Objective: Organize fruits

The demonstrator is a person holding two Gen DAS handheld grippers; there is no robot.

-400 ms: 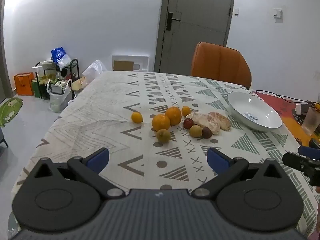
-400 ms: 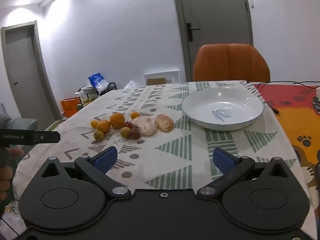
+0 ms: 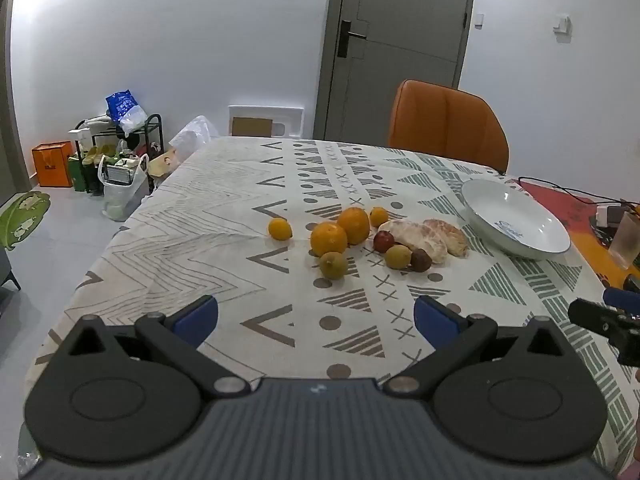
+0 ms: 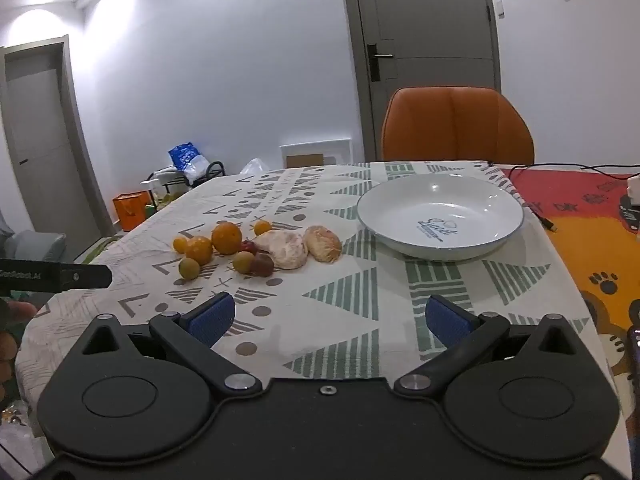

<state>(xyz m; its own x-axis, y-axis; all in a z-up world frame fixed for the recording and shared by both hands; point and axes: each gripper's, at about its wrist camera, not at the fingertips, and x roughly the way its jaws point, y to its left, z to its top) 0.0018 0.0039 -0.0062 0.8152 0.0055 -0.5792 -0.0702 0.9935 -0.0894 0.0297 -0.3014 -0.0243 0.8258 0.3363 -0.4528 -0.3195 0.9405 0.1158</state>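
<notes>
A cluster of fruit lies mid-table: two large oranges (image 3: 329,239) (image 4: 227,237), small oranges (image 3: 280,228), yellow-green fruits (image 3: 333,265) (image 4: 189,268), a red fruit (image 3: 384,241), a dark plum (image 3: 421,260) and two peeled pomelo pieces (image 3: 424,234) (image 4: 286,249). A white plate (image 3: 516,222) (image 4: 440,216) stands empty to their right. My left gripper (image 3: 316,318) is open and empty, above the near table edge in front of the fruit. My right gripper (image 4: 328,318) is open and empty, short of the plate. Each gripper shows in the other's view (image 3: 600,320) (image 4: 56,276).
An orange chair (image 3: 448,124) (image 4: 456,124) stands at the far side. A colourful mat with cables, a charger and a glass (image 3: 628,240) lies right of the patterned tablecloth (image 3: 224,216). Bags and a rack (image 3: 120,152) sit on the floor at left.
Both grippers have shifted very slightly; the fruit and plate have not moved. Both stay open and empty.
</notes>
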